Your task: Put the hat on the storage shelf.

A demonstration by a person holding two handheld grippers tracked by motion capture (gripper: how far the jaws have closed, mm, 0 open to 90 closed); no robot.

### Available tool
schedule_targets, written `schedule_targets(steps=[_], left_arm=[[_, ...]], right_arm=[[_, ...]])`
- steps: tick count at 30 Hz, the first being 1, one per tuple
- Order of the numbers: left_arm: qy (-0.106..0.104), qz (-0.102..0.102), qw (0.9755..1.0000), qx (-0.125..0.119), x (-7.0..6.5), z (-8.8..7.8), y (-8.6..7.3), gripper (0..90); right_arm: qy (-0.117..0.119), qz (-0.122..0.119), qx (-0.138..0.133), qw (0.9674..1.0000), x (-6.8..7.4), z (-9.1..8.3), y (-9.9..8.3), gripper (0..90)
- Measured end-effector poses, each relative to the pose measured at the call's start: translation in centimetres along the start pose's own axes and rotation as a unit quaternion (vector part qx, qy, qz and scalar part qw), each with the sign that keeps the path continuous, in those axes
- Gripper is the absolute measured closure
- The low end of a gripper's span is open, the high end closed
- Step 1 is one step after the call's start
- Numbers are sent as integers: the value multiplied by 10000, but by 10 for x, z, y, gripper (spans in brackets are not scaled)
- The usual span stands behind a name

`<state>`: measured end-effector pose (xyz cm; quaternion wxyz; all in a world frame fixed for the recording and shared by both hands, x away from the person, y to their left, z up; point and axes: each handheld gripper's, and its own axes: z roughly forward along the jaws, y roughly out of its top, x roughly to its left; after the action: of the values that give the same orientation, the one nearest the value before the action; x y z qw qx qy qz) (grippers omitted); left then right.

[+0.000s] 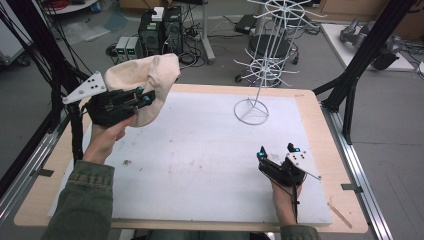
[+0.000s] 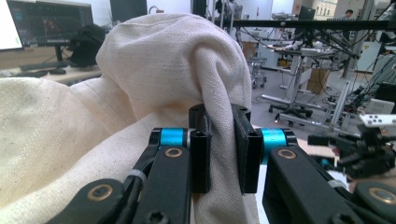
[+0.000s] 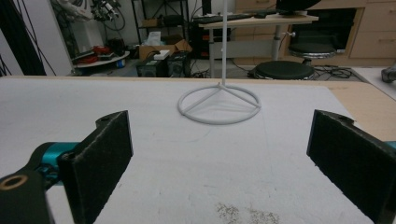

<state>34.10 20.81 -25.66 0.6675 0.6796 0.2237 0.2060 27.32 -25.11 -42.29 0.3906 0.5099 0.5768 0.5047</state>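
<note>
Left gripper (image 1: 145,96): clamped tight on a fold of the cap (image 1: 145,82), jaws nearly together with the cloth pinched between the pads. You can see it best in the left gripper view, where the cap's (image 2: 154,70) fabric bunches up right over the gripper (image 2: 223,149).

Cap: cream cloth, held up in the air above the far-left corner of the table (image 1: 310,107), touching nothing but the jaws. It droops around the gripper and looks kinda crumpled.

Right gripper (image 1: 276,151): jaws spread wide, nothing between them. It sits low over the near-right part of the mat (image 1: 200,150), well apart from the cap. In the right gripper view it (image 3: 219,154) faces the stand's ring base.

Stand (image 1: 265,55): white wire rack, upright, its round base (image 3: 219,103) resting on the far-right part of the mat (image 3: 261,158). Well apart from the cap, closer to the right gripper.

Mat: white, a few dirty specks near the front.
</note>
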Motion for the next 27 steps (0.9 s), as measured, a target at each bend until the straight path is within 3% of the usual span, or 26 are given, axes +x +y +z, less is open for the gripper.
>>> schedule_targets(steps=[14,27], left_arm=[[-80,186,9982,-562,-11,22,26,789],[-326,380,9967,-632,-12,54,63,789]], right_arm=[[31,37,38,10000,-2,3,0,59],[98,130,31,9999,-3,3,0,60]])
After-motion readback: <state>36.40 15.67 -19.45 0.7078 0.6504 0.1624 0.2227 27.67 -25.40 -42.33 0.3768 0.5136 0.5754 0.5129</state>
